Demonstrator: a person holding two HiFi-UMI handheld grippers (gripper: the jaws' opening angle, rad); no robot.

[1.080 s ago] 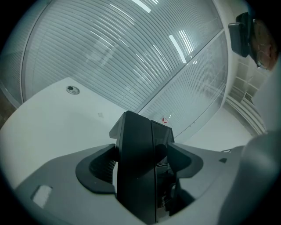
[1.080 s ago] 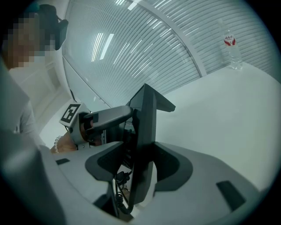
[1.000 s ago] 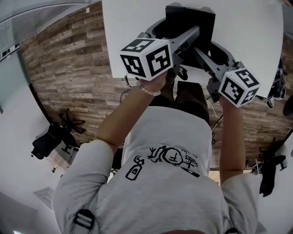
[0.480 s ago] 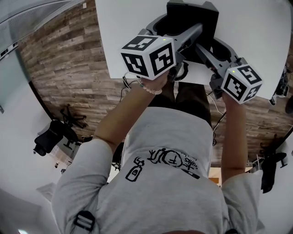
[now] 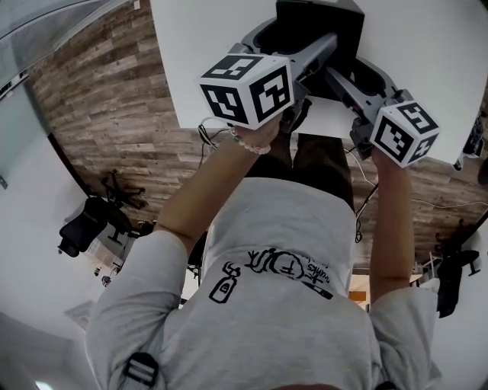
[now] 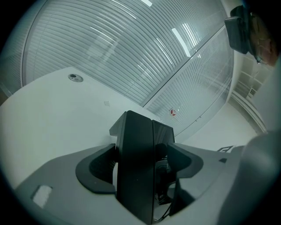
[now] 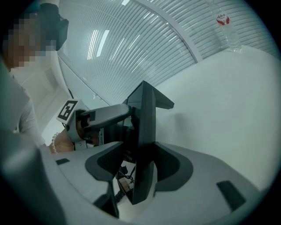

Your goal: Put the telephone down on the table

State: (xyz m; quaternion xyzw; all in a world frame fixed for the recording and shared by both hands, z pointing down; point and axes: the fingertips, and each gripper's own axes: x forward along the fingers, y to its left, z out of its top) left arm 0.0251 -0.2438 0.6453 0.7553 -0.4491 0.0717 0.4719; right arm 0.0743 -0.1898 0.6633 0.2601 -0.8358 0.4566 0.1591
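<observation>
Both claws are closed on the black telephone [image 5: 316, 23]. In the left gripper view the left gripper [image 6: 140, 163] has its two grey jaws narrow, with the dark pads pressed on the two broad faces of the telephone, which stands on its edge between them like a thin slab. In the right gripper view the right gripper [image 7: 141, 166] holds the same telephone in the same way, one jaw on each side of it, and the left gripper shows there at the left, reaching to the telephone from the other side. Under the lower end of the telephone a cable [image 7: 119, 176] hangs down.

In the head view the telephone is above the near edge of the white table [image 5: 206, 53], between the two grippers. Whether its lower end touches the tabletop, I cannot tell. The marker cubes [image 5: 248, 87] are nearer to the person than the telephone. Beside the table there is a wooden floor [image 5: 99, 99]. Far on the table, well apart from the telephone, stands a clear bottle [image 7: 226, 26]
</observation>
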